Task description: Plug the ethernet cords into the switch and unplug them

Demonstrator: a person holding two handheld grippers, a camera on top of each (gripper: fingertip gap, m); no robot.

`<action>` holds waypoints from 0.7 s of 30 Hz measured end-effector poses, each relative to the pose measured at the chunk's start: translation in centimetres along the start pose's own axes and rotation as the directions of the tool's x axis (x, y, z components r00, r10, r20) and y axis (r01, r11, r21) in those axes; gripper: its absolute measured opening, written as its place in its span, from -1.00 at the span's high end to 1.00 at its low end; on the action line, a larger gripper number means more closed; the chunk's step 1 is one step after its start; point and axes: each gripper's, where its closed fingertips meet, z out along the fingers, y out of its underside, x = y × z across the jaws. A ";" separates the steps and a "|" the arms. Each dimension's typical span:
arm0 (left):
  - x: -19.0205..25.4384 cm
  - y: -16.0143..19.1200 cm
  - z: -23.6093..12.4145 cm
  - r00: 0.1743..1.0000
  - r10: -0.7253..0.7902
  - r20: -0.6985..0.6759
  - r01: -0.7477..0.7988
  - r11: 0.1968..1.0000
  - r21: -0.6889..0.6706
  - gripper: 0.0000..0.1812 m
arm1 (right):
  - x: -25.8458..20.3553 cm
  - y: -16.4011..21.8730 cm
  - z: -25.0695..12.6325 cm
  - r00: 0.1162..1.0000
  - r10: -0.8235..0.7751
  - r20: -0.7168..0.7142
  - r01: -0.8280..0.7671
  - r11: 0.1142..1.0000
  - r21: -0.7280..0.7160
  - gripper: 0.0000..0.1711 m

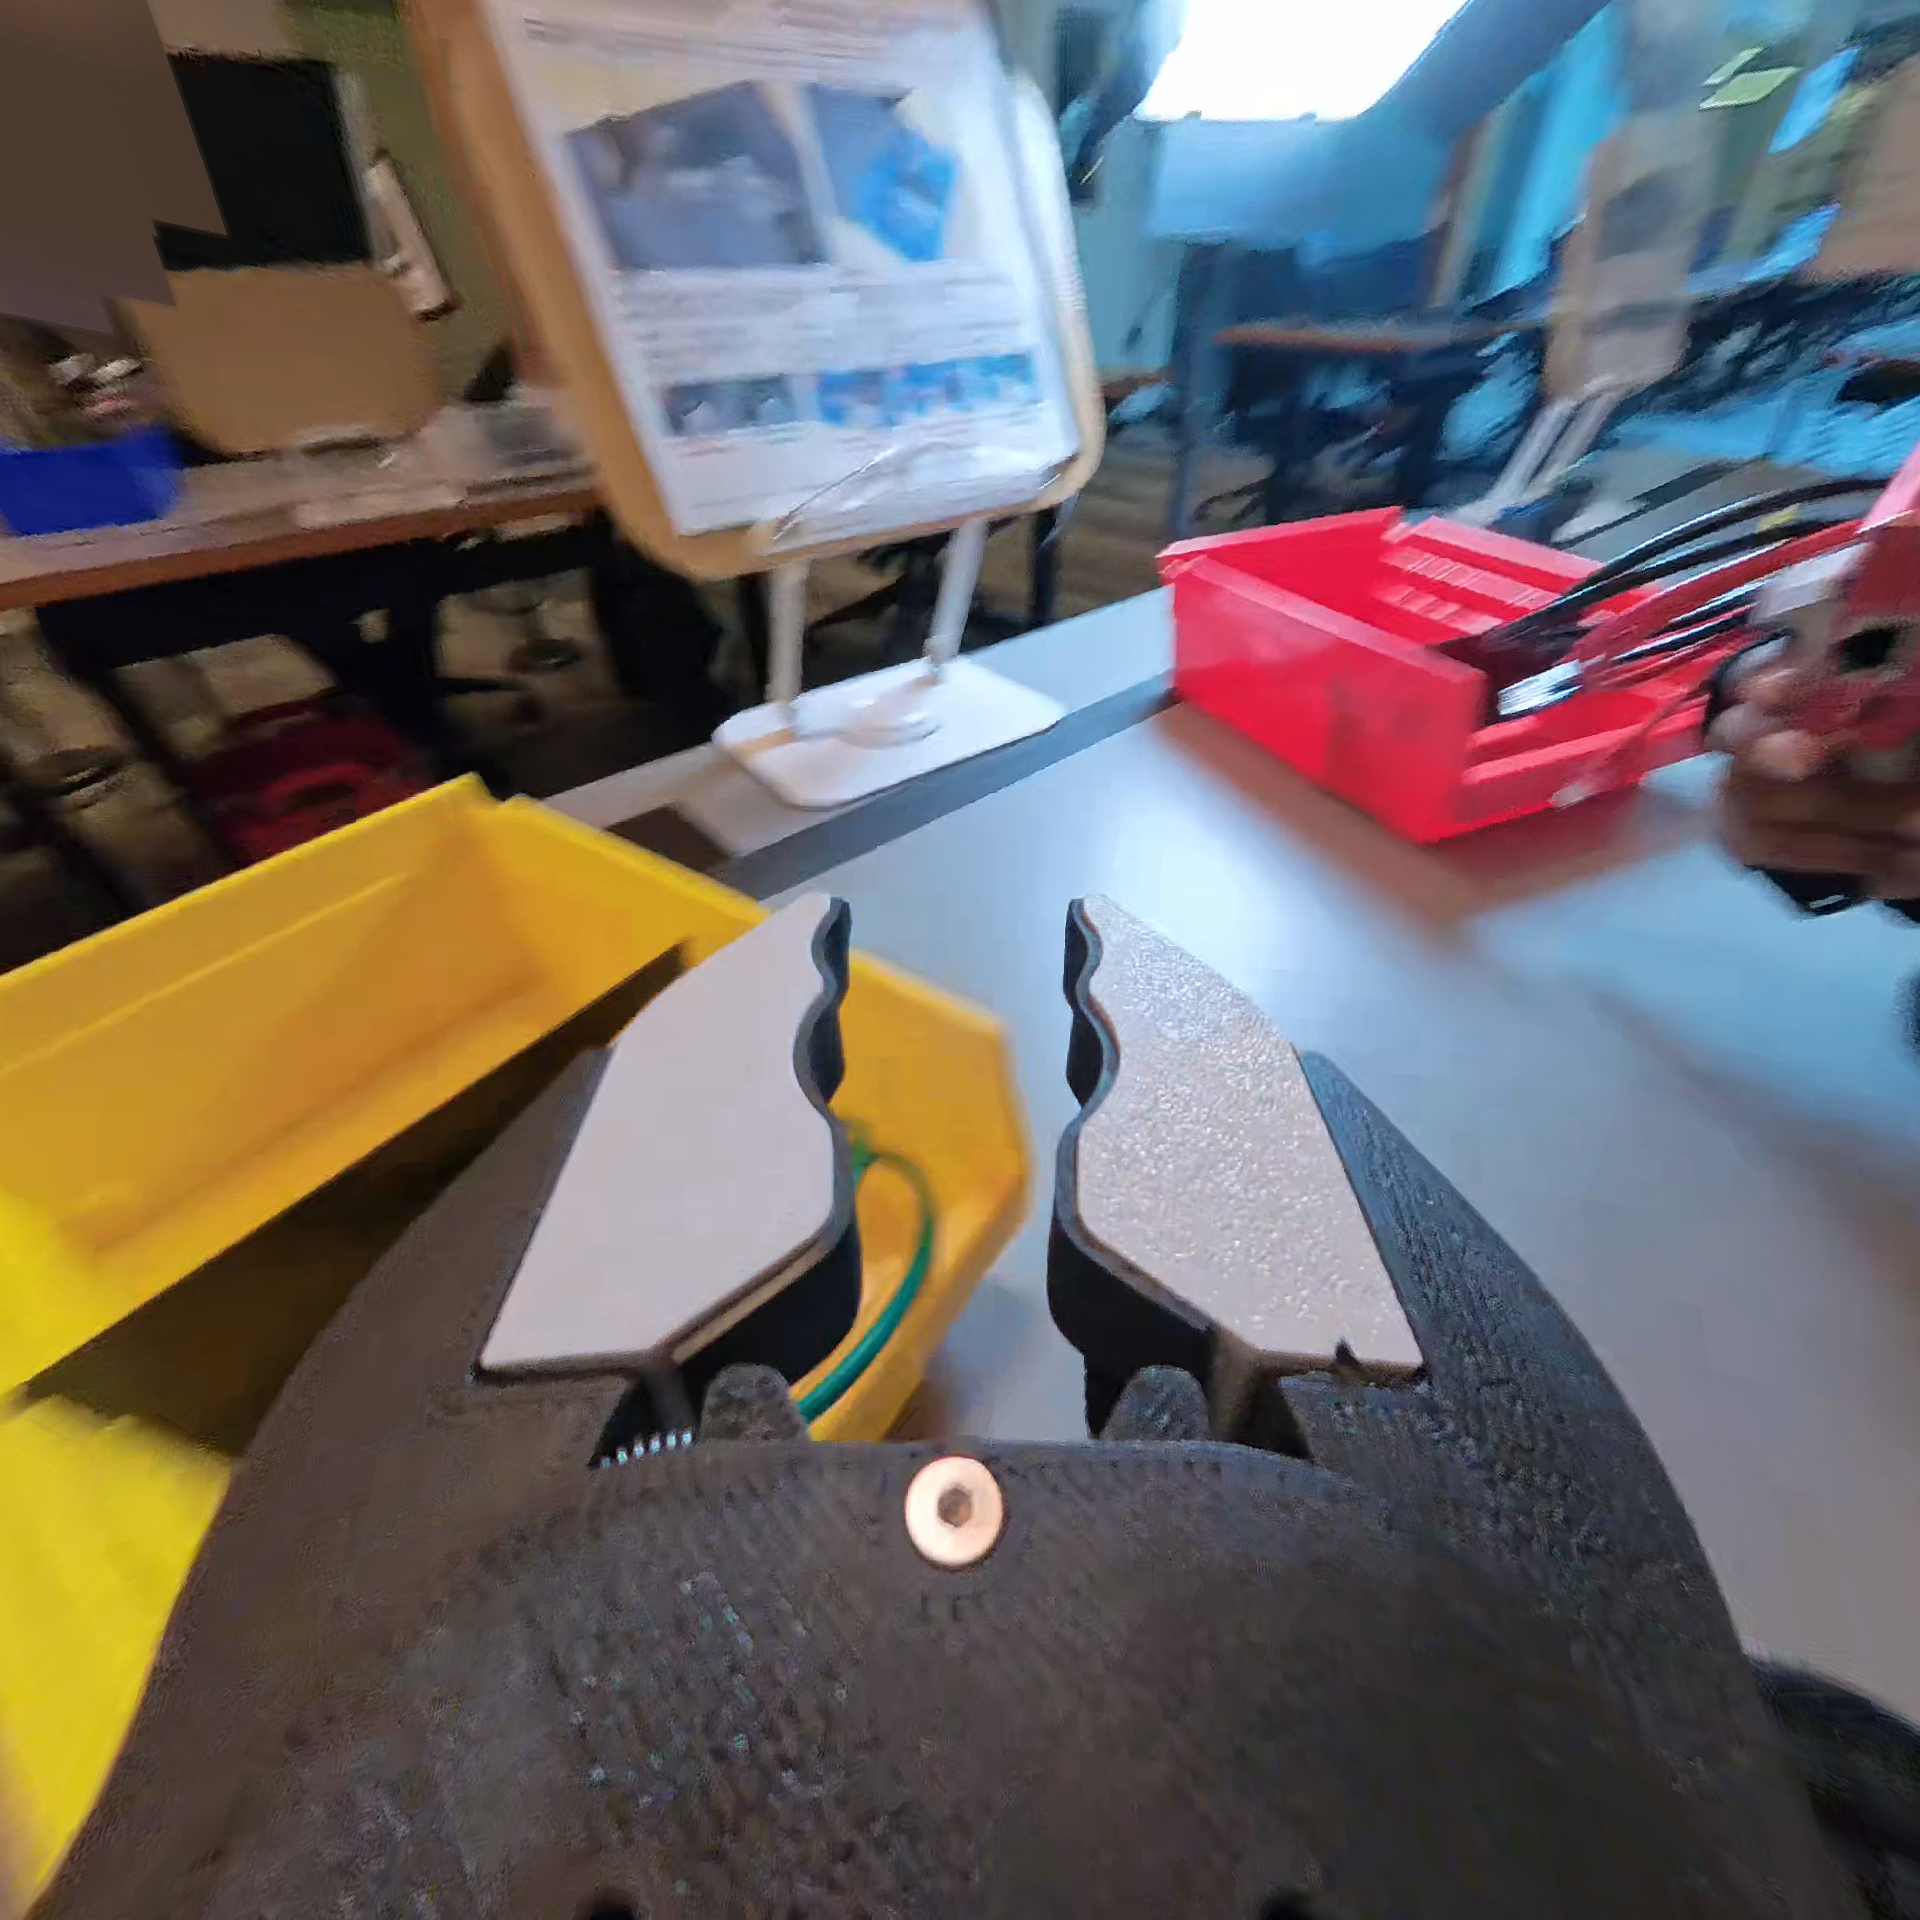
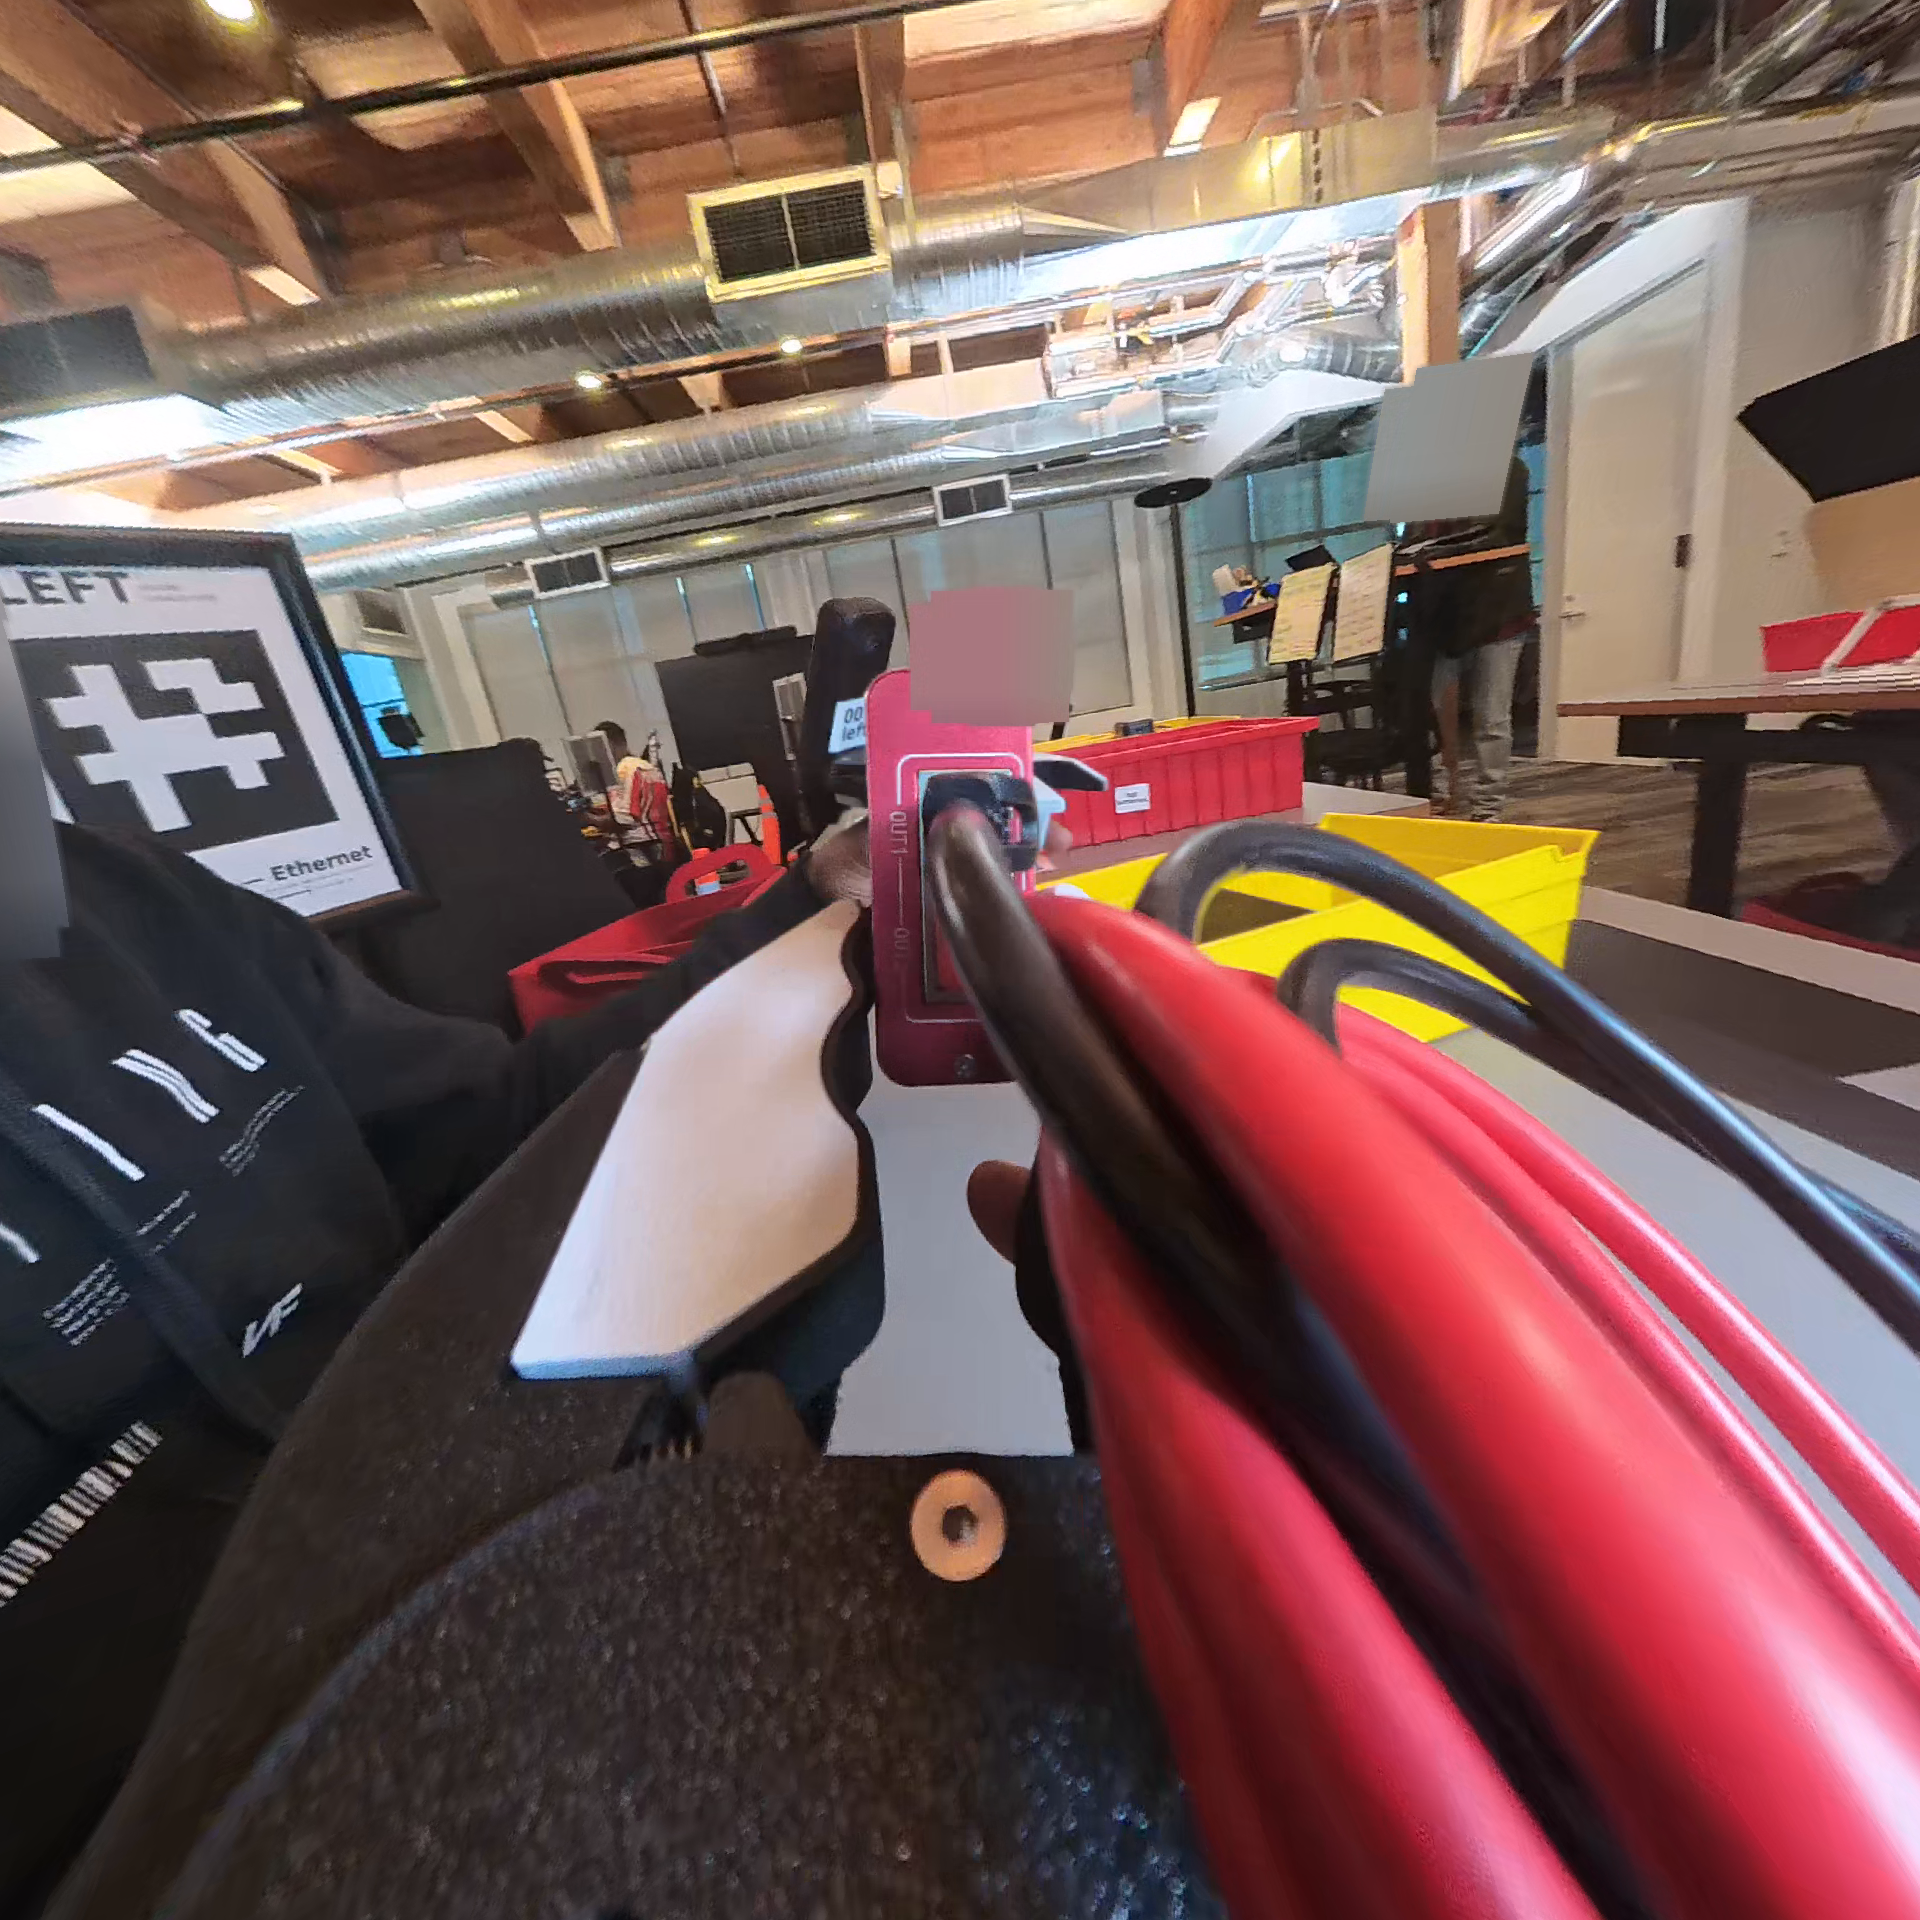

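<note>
— Nearest the lens in the left wrist view we have the left tongs (image 1: 951,1023), released, with a clear gap between the two grey pads and nothing in it. What lies beneath them?

— We see a pale grey bench (image 1: 1455,1143). The tongs hang over the corner of a yellow bin (image 1: 312,997), in which a green cord (image 1: 904,1247) curls. Farther along the bench sits a red bin (image 1: 1340,665), well apart from the yellow one, and a white-footed poster stand (image 1: 831,312) rises at the far edge.

— And the right wrist view?

— We see the right tongs (image 2: 951,997) at a red switch (image 2: 951,883), held upright. A black cord (image 2: 1039,1029) is plugged into its upper port, and red cords (image 2: 1455,1351) drape over the right finger and hide it. Only the left finger (image 2: 727,1143) shows, lying against the switch's edge, so we cannot tell whether the tongs are clenched.

— The room?

— We note exposed timber beams, silver ductwork (image 2: 623,436), a framed marker sign (image 2: 187,717), further benches with red and yellow bins, and people in the distance.
</note>
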 end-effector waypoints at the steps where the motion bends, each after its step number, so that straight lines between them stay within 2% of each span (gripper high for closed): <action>1: -1.6 0.7 -0.6 0.999 0.012 0.053 -0.009 0.998 -0.066 0.58 | 0.2 -0.1 -0.2 1.000 0.000 -0.007 0.000 1.000 0.004 0.68; 3: -4.2 2.7 -1.2 0.992 0.062 0.105 -0.036 0.972 -0.234 0.59 | 0.4 0.0 -0.5 1.000 0.002 -0.010 -0.002 1.000 0.004 0.68; 4: -4.8 3.8 -1.2 0.991 0.095 0.089 -0.062 0.947 -0.317 0.62 | 0.5 0.1 -0.5 1.000 0.000 -0.013 0.000 1.000 0.001 0.68; 9: -7.4 7.7 -1.1 0.968 0.250 0.002 -0.193 0.753 -0.630 0.70 | 0.4 1.1 -0.1 1.000 -0.002 -0.011 0.002 0.999 -0.038 0.68; 14: -4.6 8.7 -3.1 0.900 0.334 -0.279 -0.430 0.591 -0.682 0.71 | 0.2 2.1 0.2 1.000 -0.016 -0.009 0.015 0.996 -0.087 0.68; 17: -3.5 10.8 -5.4 0.827 0.369 -0.424 -0.558 0.447 -0.700 0.70 | 0.3 2.4 0.3 1.000 -0.004 -0.001 0.004 0.995 -0.099 0.68; 19: -3.6 12.0 -6.6 0.781 0.407 -0.474 -0.612 0.348 -0.710 0.64 | 0.5 2.7 0.3 1.000 0.008 -0.001 -0.008 0.994 -0.105 0.49; 21: -3.7 12.9 -7.5 0.744 0.437 -0.506 -0.649 0.290 -0.703 0.59 | 0.5 3.0 0.3 1.000 0.015 -0.003 -0.015 0.994 -0.113 0.29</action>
